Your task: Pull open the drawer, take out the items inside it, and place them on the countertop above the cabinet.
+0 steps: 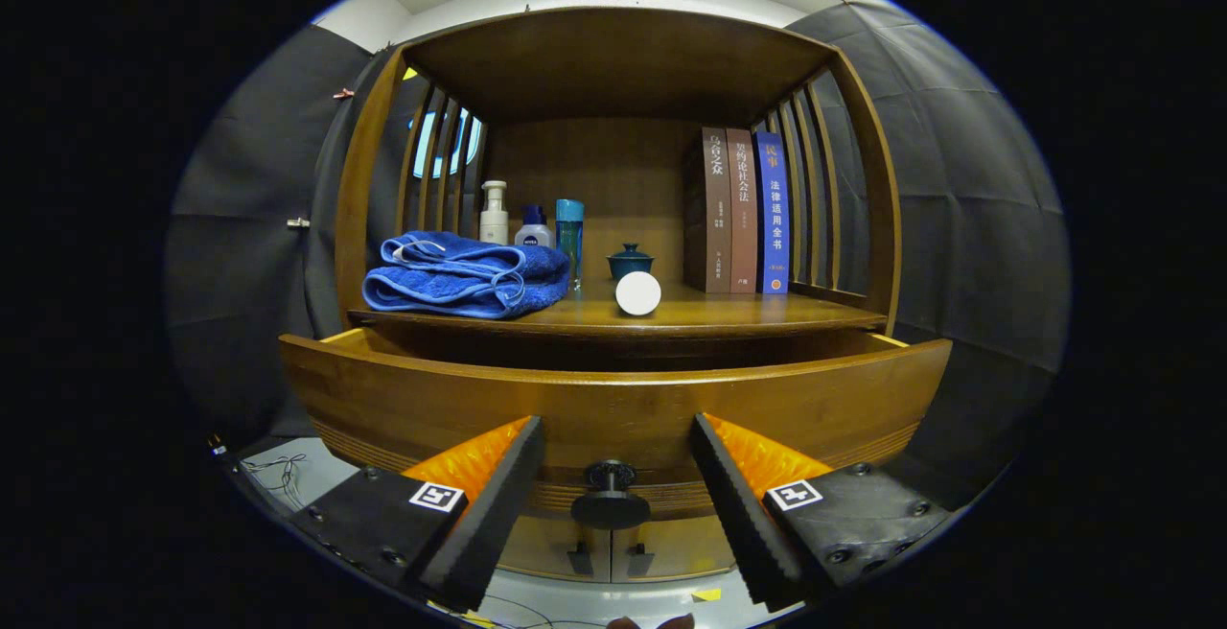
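Observation:
The wooden drawer (613, 408) stands pulled out from the cabinet, its front panel facing me; its inside is hidden behind the front. Its dark round knob (611, 495) sits between my fingers, which are spread wide on either side and do not touch it. My gripper (613, 504) is open, with black serrated pads (498, 504) backed in orange. On the countertop (729, 314) above the drawer lies a white round item (638, 292) near the front edge.
Also on the countertop: a folded blue towel (465, 274) at left, a pump bottle (494, 214), a small bottle (534, 227), a blue glass (569, 236), a teal lidded cup (630, 262), three upright books (743, 212) at right. Slatted side walls and a top shelf enclose it.

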